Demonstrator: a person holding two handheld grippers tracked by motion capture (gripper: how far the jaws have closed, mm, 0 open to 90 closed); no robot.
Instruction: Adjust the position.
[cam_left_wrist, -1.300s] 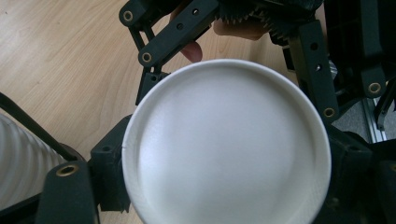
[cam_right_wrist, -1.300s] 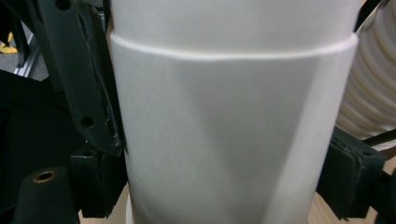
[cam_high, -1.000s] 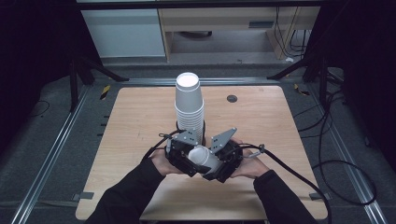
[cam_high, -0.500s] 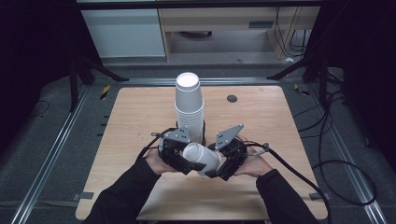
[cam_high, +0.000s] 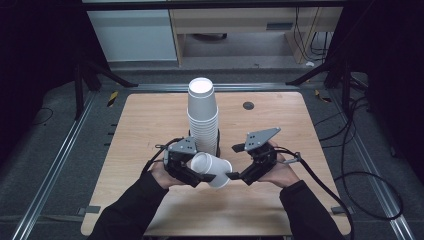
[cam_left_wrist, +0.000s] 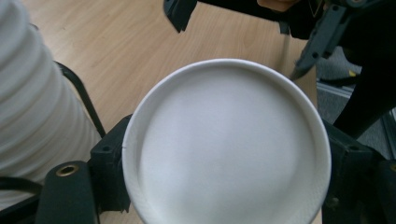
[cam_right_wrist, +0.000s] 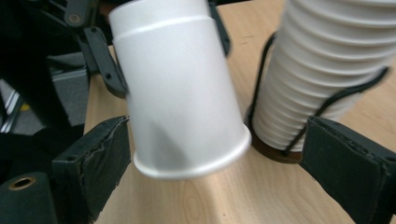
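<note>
Left gripper (cam_high: 192, 172) clamped on single paper cup (cam_high: 212, 169), jaws at 3 and 9 o'clock of its base in left gripper view. Cup lies on its side above table (cam_high: 150, 115), near edge centre, rim toward right gripper (cam_high: 234, 175). Right gripper jaws apart, just been closing; cup rim between them, left pad near rim, contact unclear, right pad clear. Tall cup stack (cam_high: 203, 117) upright at 12 o'clock of cup, just behind. Small dark disc (cam_high: 248, 105) farther, 1 o'clock.

Table (cam_high: 150, 120) evenly lit from above, dark surroundings, soft shadows, close white cup (cam_right_wrist: 177, 93) slightly blurred, no strong glare
</note>
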